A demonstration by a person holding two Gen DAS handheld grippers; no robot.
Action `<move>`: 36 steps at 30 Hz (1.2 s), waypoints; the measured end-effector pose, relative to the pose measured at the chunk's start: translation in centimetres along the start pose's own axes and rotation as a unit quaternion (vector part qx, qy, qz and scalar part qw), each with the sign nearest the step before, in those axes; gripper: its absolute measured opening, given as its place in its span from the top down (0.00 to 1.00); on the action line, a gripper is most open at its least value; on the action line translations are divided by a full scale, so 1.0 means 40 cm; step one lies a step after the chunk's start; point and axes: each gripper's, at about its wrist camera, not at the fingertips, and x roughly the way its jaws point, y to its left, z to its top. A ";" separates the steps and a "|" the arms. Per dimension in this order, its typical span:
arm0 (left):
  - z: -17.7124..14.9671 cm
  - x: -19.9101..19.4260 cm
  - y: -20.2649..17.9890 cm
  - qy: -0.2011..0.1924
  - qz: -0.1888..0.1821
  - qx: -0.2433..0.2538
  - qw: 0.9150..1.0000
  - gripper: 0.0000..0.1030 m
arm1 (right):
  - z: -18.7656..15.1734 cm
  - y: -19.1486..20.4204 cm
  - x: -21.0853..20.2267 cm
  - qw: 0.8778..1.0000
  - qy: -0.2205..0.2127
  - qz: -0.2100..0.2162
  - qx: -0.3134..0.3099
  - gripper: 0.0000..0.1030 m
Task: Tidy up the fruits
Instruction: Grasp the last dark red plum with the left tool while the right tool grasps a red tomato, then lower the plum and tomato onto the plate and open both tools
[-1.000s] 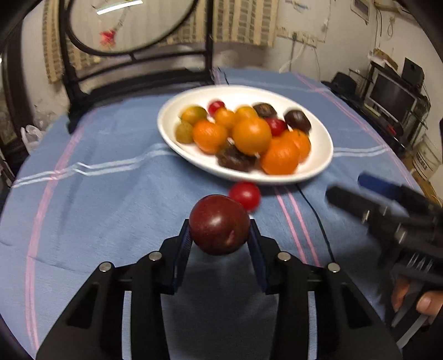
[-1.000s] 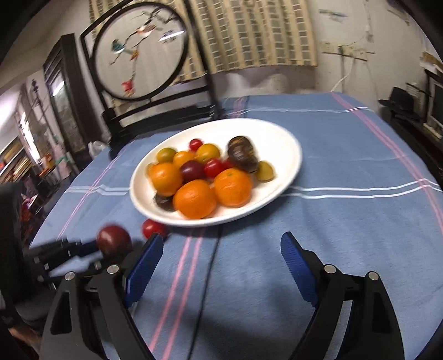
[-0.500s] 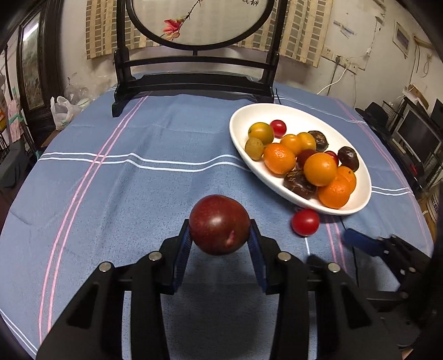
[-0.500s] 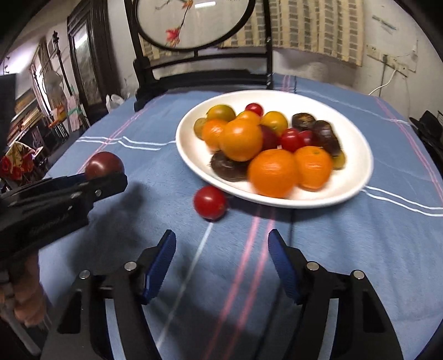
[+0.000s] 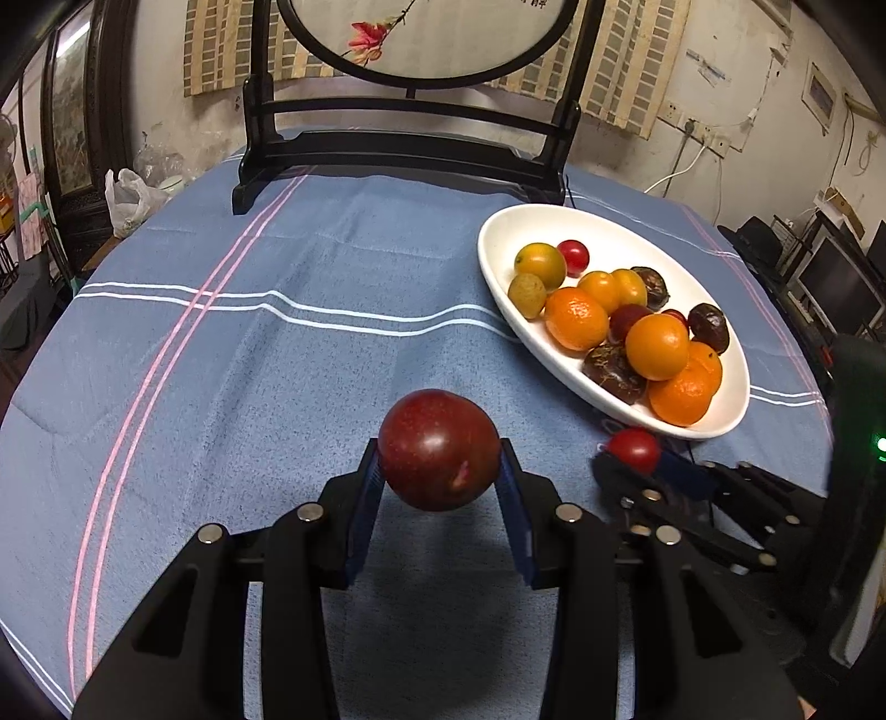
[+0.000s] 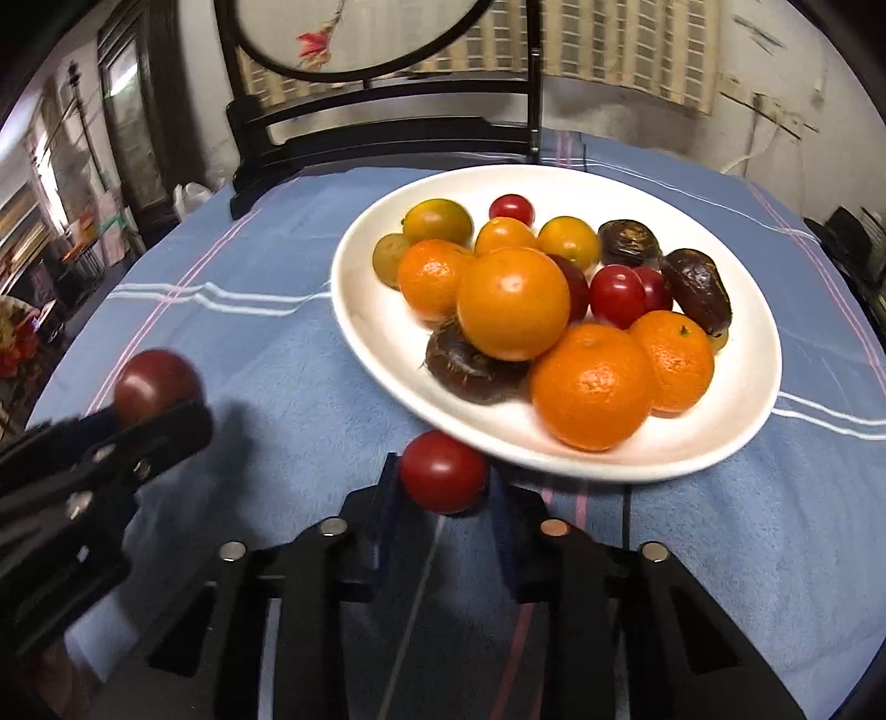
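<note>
A dark red plum [image 5: 438,464], smooth and glossy with a small pale scar on its skin, sat clamped between the blue pads of the left tool [image 5: 440,487], raised above the bench [image 5: 277,387]. Just beside it, the right tool [image 6: 443,487] gripped a small red tomato [image 6: 444,471] at the near edge of a white oval plate [image 6: 736,410]; its jaws had just been closing, and the tomato was pinched between them. The plate carried a heap of fruit: bright oranges [image 6: 591,386], smaller yellow-green citrus [image 6: 438,221], more red tomatoes [image 6: 617,296] and several dark, wrinkled fruits [image 6: 695,291] (what kind could not be told).

The bench was covered by a blue cloth [image 5: 221,343] crossed with white and pink stripes. At its far side stood a black wooden stand [image 5: 398,149] holding a round painted screen [image 5: 437,39] with a red flower. Behind it hung a checked woven curtain [image 5: 626,61] on a worn, pale wall [image 5: 764,122] with sockets and trailing cables; a white plastic bag [image 5: 130,199] lay off to the left.

A second earlier, the right tool stood wide open, well short of the tomato, which lay free on the cloth beside the plate. The left tool held the plum the same way then, but faced the plate head-on; the plate now lay to its right.
</note>
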 end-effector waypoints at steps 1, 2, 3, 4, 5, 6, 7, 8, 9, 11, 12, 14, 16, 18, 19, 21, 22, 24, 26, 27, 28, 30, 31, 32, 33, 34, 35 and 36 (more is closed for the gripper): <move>-0.001 0.000 -0.003 -0.001 0.001 0.003 1.000 0.62 | -0.006 -0.010 -0.013 1.000 -0.003 0.009 0.004 0.70; -0.004 -0.001 -0.008 -0.002 0.001 0.006 1.000 0.62 | -0.008 -0.017 -0.023 1.000 -0.007 0.018 0.006 0.70; -0.007 0.000 -0.014 -0.002 0.001 0.011 1.000 0.62 | -0.016 -0.031 -0.041 0.999 -0.014 0.027 0.008 0.70; -0.008 0.000 -0.018 -0.002 0.000 0.014 1.000 0.62 | -0.024 -0.048 -0.061 0.999 -0.020 0.033 0.014 0.70; -0.010 0.002 -0.023 -0.001 0.000 0.018 1.000 0.62 | -0.029 -0.062 -0.075 0.999 -0.025 0.037 0.019 0.70; -0.013 0.004 -0.029 -0.001 0.002 0.023 1.000 0.62 | -0.035 -0.085 -0.095 0.998 -0.031 0.044 0.030 0.70; -0.016 0.006 -0.033 0.000 0.003 0.026 1.000 0.62 | -0.040 -0.110 -0.116 0.997 -0.041 0.048 0.041 0.70; -0.019 0.007 -0.038 0.000 0.002 0.030 1.000 0.62 | -0.043 -0.135 -0.135 0.996 -0.050 0.049 0.049 0.70; -0.020 0.007 -0.041 0.001 0.000 0.033 0.999 0.62 | -0.044 -0.153 -0.147 0.996 -0.056 0.048 0.056 0.70; -0.024 0.006 -0.053 -0.001 -0.007 0.038 0.999 0.62 | -0.040 -0.191 -0.170 0.994 -0.067 0.047 0.069 0.70; -0.025 0.005 -0.059 -0.002 -0.006 0.041 0.999 0.62 | -0.033 -0.214 -0.181 0.994 -0.074 0.043 0.074 0.70; -0.019 -0.002 -0.077 -0.005 -0.004 0.046 0.999 0.62 | -0.017 -0.235 -0.187 0.993 -0.081 0.032 0.074 0.70; -0.002 -0.010 -0.094 -0.006 -0.017 0.050 0.999 0.62 | 0.004 -0.248 -0.186 0.993 -0.086 0.031 0.075 0.70; 0.032 -0.019 -0.120 -0.007 -0.031 0.056 0.998 0.62 | 0.026 -0.253 -0.182 0.992 -0.094 0.034 0.073 0.70; 0.049 -0.020 -0.129 -0.009 -0.031 0.058 0.998 0.62 | 0.039 -0.251 -0.179 0.992 -0.099 0.037 0.070 0.70; 0.097 -0.019 -0.156 -0.017 -0.027 0.061 0.998 0.62 | 0.063 -0.244 -0.167 0.991 -0.105 0.044 0.066 0.70; 0.119 -0.015 -0.167 -0.020 -0.024 0.061 0.998 0.62 | 0.076 -0.239 -0.156 0.991 -0.106 0.046 0.064 0.70; 0.164 0.000 -0.190 -0.022 -0.020 0.062 0.998 0.62 | 0.093 -0.229 -0.135 0.992 -0.103 0.044 0.058 0.70; 0.201 0.021 -0.211 -0.020 -0.016 0.060 0.998 0.62 | 0.112 -0.221 -0.114 0.993 -0.100 0.040 0.052 0.70; 0.217 0.035 -0.221 -0.019 -0.014 0.062 0.998 0.62 | 0.123 -0.217 -0.100 0.993 -0.098 0.036 0.046 0.70; 0.231 0.049 -0.228 -0.019 -0.010 0.064 0.998 0.62 | 0.133 -0.214 -0.090 0.994 -0.098 0.031 0.041 0.70; 0.251 0.077 -0.239 -0.015 -0.005 0.065 0.998 0.62 | 0.152 -0.211 -0.067 0.995 -0.095 0.022 0.034 0.70; 0.255 0.091 -0.240 -0.012 -0.004 0.064 0.998 0.61 | 0.161 -0.213 -0.056 0.995 -0.092 0.021 0.034 0.69; 0.262 0.110 -0.240 -0.006 -0.003 0.059 0.998 0.61 | 0.167 -0.215 -0.047 0.995 -0.090 0.024 0.034 0.59; 0.264 0.123 -0.240 -0.001 0.001 0.055 0.998 0.60 | 0.170 -0.216 -0.043 0.995 -0.092 0.032 0.033 0.51; 0.264 0.131 -0.240 0.001 0.003 0.053 0.999 0.54 | 0.170 -0.217 -0.043 0.995 -0.096 0.020 0.035 0.34; 0.264 0.135 -0.239 0.001 0.004 0.051 0.999 0.49 | 0.167 -0.219 -0.049 0.994 -0.108 0.000 0.035 0.32; 0.262 0.135 -0.239 -0.003 0.007 0.051 0.999 0.41 | 0.163 -0.220 -0.052 0.993 -0.111 -0.006 0.033 0.32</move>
